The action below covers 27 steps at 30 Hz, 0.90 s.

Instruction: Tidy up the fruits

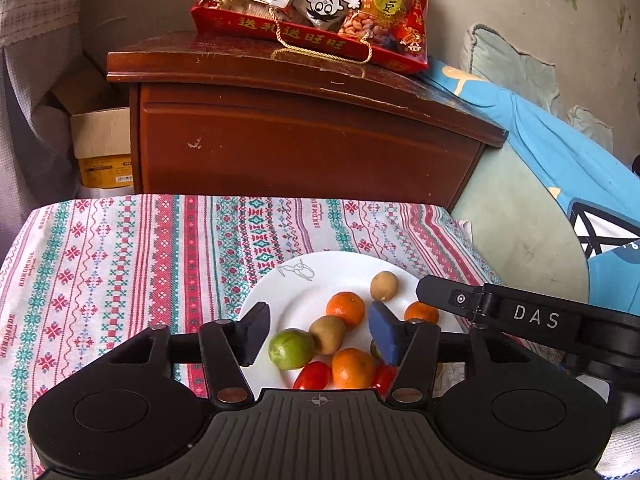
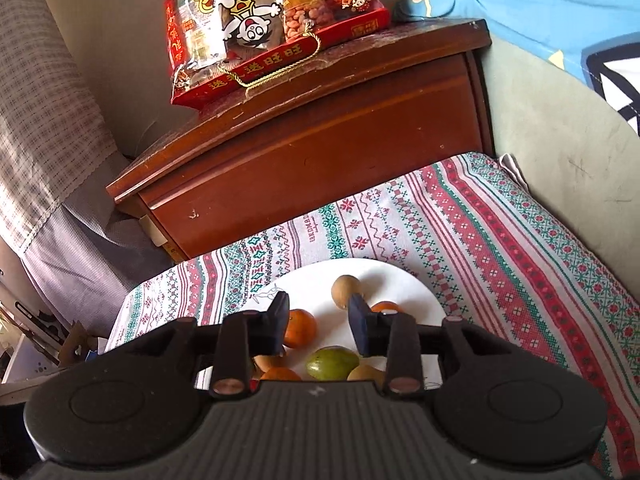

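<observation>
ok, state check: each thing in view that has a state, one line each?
left tongs: open, empty, over the plate
right tongs: open, empty, over the plate
plate: holding loose mixed fruit, unsorted
green fruit: on the plate, ungripped
oranges: on the plate, ungripped
snack bag: standing on the cabinet
cabinet: drawer closed

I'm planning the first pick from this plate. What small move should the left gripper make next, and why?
Probably lower the left gripper a little over the green fruit. Its jaws are open and empty above the plate, and that fruit lies nearest between them, at the pile's left edge, with bare plate beside it.
</observation>
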{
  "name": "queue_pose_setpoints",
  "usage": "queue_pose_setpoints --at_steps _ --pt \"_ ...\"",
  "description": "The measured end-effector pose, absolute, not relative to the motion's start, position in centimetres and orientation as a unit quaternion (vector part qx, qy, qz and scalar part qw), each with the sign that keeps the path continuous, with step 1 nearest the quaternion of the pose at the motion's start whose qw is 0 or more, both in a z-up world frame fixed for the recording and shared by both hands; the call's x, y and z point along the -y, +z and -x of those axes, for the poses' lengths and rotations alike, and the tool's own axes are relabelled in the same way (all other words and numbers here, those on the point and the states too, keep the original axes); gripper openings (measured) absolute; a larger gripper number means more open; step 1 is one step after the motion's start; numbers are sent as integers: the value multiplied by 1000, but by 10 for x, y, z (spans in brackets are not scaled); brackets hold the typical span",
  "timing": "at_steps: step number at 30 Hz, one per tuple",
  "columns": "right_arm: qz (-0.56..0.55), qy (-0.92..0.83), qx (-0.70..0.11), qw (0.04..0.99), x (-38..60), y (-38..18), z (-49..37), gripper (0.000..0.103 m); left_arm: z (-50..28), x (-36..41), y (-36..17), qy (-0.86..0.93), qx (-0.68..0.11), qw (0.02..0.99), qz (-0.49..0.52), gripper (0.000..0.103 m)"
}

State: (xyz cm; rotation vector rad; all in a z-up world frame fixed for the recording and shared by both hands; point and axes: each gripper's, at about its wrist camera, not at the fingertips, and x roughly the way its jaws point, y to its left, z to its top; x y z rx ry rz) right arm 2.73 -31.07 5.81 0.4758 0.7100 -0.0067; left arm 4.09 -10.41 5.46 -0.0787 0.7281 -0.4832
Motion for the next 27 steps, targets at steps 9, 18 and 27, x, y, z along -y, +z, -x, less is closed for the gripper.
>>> queue_pose_setpoints --at_steps 9,18,27 --pt "-199 -30 -384 901 299 67 -10 49 -28 95 67 -214 -375 901 32 80" --pt "-175 -64 -428 884 293 82 4 72 -25 83 72 -184 -413 892 29 84" --pt "-171 -90 -467 863 289 90 9 82 -23 85 80 -155 -449 880 7 89"
